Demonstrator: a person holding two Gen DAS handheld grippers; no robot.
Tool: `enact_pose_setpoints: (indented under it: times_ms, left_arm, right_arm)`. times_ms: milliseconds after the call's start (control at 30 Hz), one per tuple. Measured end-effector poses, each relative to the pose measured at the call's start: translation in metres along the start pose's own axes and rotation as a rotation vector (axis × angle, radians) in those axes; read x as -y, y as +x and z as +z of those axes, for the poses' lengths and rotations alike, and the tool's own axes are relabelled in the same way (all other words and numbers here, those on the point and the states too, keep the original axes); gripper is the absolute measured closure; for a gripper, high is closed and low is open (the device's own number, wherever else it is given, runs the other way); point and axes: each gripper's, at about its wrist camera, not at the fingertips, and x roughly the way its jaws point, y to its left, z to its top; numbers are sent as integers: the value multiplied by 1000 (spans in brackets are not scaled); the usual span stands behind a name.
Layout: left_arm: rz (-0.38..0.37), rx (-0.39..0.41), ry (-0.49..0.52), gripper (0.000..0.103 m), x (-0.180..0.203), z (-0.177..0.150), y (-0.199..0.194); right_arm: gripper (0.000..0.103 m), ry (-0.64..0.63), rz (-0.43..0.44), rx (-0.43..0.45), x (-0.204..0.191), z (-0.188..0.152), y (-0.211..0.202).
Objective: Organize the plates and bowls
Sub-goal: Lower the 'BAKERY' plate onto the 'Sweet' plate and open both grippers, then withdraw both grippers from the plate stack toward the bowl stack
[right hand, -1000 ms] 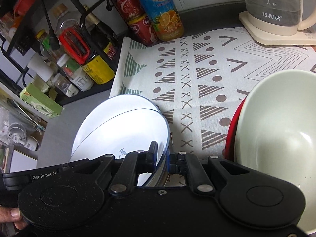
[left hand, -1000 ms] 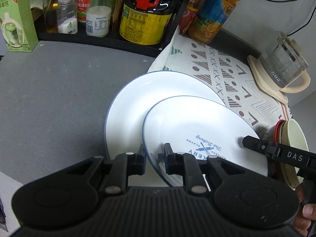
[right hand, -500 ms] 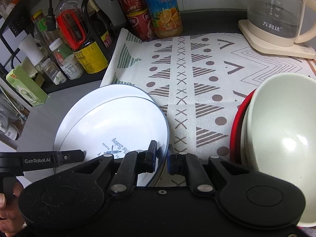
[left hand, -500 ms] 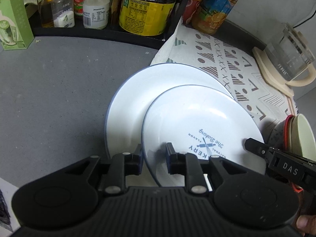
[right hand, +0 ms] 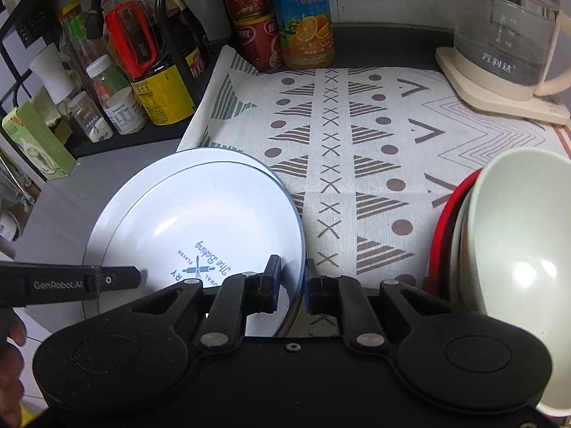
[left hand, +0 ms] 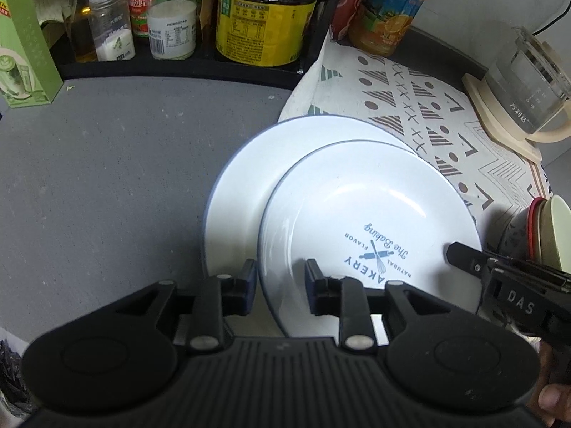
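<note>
Your left gripper angles steeply down, jaws just opening, pads clear of the upper plate rim between them. Your right gripper likewise loosens astride its opposite rim. Both plates lie stacked on the grey counter.

The upper plate covers the right half of the lower plate, and both plates' near rims vanish behind the left hand-held gripper. In the right wrist view the right hand-held gripper hides the upper plate's near edge and part of its blue lettering, so the print cannot be read whole. Whether the pads of either gripper touch the rim cannot be told. The stacked bowls are cut off by the right edge, and the red one shows only as a rim. The kettle loses its top at the frame edge. Labels on the far jars are too small to read.
</note>
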Motion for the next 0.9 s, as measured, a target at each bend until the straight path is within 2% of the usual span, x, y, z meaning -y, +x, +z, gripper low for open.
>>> enact_pose_setpoints:
  times_ms: [300,367,400,533,567,633,767,867,900]
  left_arm:
    - [15,12,3,67,0,4,-3]
    - [33,24,11,63,3,7,-6]
    - [40,32,13,58,4,8,-8]
    - [83,101,39,32,12,15,-20]
    - [88,112,42,30,14,18,-23]
    - [93,130,37,27,17,21,-27]
    - [110,142,14,26,24,24,-32]
    - [94,153,19,25,29,24,-37]
    - [93,166,21,21,32,24,-40]
  right_arm:
    - [85,-4,-5,-9,-2,2,3]
    - [83,3,4,-12,0,4,1]
    - [83,10,11,0,1,5,-3]
    - [72,11,56,65,4,12,-19]
    - [70,10,61,80,4,14,-22]
    - [56,11,64,112,7,18,-31]
    - [45,20,62,177,15,24,-50]
    - [35,28,62,210,22,27,-62]
    - [26,30,60,222,25,27,-66]
